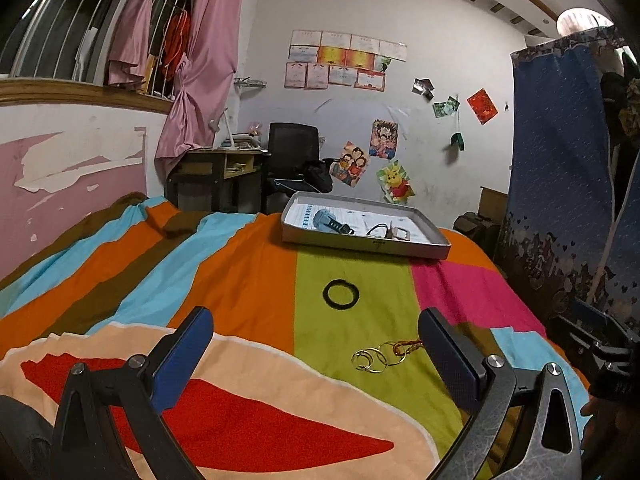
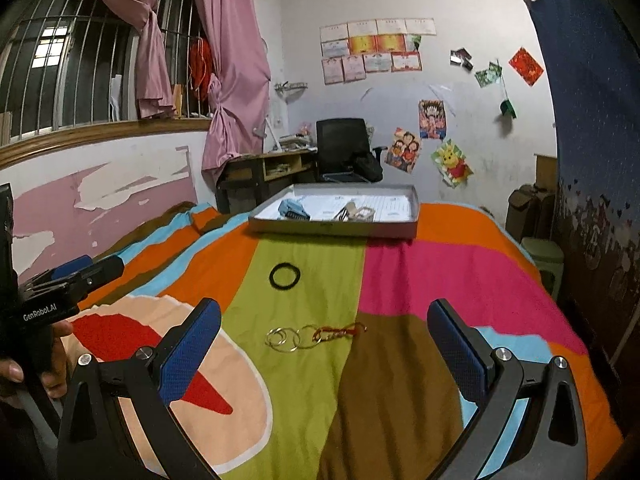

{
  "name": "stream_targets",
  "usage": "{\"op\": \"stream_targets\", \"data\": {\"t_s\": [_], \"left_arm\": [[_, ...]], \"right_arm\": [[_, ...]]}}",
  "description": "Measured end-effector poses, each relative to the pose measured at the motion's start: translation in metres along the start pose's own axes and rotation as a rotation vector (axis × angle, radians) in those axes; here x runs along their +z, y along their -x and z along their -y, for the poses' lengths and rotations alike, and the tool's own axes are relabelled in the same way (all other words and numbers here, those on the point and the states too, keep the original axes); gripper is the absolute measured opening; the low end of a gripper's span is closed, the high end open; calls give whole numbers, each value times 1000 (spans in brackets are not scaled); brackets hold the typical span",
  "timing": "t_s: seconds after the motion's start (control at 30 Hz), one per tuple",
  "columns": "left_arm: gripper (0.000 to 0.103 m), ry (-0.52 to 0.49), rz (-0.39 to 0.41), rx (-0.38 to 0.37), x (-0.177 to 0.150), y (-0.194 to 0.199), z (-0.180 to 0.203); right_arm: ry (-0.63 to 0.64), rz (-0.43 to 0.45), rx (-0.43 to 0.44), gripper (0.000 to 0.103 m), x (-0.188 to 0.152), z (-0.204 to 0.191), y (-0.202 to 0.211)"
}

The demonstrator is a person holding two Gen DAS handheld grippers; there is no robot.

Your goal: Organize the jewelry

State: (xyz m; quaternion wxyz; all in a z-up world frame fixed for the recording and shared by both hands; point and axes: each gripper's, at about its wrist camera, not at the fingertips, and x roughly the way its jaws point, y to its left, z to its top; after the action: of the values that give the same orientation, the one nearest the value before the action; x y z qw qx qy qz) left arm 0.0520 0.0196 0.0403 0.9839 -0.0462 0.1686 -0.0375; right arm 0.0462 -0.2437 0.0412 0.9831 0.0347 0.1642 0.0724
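In the left wrist view the left tongs [image 1: 316,344] stand released, blue pads wide apart and holding nothing, low over a bedspread [image 1: 248,272] of bright colour blocks; a black ring-shaped band [image 1: 340,294], perhaps a hair tie or a bangle, lies flat on the lime-green panel ahead of the fingers; nearer, just beside the right-hand pad, a cluster of gold rings with a red cord [image 1: 382,355] lies on the same green panel; farther back a shallow grey box lid [image 1: 400,245] rests on the bed, and in it lie a blue watch [image 1: 330,221] and, near it, some metal pieces too small to name; at the right edge part of the other gripper shows. In the right wrist view the right tongs [image 2: 324,340] are likewise released and empty; the gold rings with the red cord [image 2: 310,336] lie between the two pads and a little beyond them, across the green panel; the black band [image 2: 284,276] lies farther on, apart from them; the box lid [image 2: 332,229] sits beyond with the watch [image 2: 294,210] at its left; at the left edge a hand [image 2: 24,364] grips the left gripper's handle.
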Motion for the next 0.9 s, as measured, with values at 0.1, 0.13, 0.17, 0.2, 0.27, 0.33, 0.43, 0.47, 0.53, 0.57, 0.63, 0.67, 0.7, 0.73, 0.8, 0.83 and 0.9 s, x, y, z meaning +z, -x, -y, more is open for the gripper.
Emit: {"op": "stream_targets", "data": {"t_s": [0.1,0.13,0.17,0.2,0.27,0.33,0.43,0.47,0.53,0.57,0.63,0.67,0.7,0.73,0.8,0.83,0.9], "left_arm": [[103,-2,-9,7,-3,-3,0],[103,-3,-12,10,-4,-4,0],[103,-4,-17,13,-6,-5,0],[103,-5,-19,16,-6,-6,0],[103,-5,-23,20,-7,-7,-1],[103,-5,-28,22,-8,-9,-1],[103,-7,-33,26,-10,-11,-1],[103,-9,-34,27,-10,-12,-1],[103,-9,-36,27,-10,-13,-1],[103,-10,-38,26,-10,-14,-1],[103,-14,-41,28,-10,-17,0],[103,-17,-41,29,-9,-18,0],[103,-19,-40,31,-9,-20,0],[103,-20,-38,34,-8,-21,1],[103,-23,-26,39,-5,-22,2],[103,-25,-19,43,-3,-23,2],[103,-29,-12,45,0,-26,2]], "right_arm": [[-4,-24,-1,102,-8,0,-7],[-6,-27,-1,102,-10,-1,-8],[-9,-31,-1,102,-12,-1,-9],[-12,-35,-3,102,-14,-1,-11],[-15,-38,-7,102,-14,-1,-13],[-23,-39,-11,102,-15,0,-15],[-37,-36,-21,102,-16,0,-18],[-40,-36,-22,102,-17,0,-19],[-48,-36,-27,102,-17,1,-22],[-49,-36,-28,102,-17,1,-23],[-50,-33,-30,102,-16,1,-26],[-50,-32,-31,102,-16,2,-28],[-49,-32,-31,102,-15,2,-30],[-47,-29,-32,102,-14,2,-32],[-39,-19,-41,102,-10,2,-37],[-37,-13,-43,102,-8,3,-37],[-32,3,-48,102,-2,4,-41]]}}
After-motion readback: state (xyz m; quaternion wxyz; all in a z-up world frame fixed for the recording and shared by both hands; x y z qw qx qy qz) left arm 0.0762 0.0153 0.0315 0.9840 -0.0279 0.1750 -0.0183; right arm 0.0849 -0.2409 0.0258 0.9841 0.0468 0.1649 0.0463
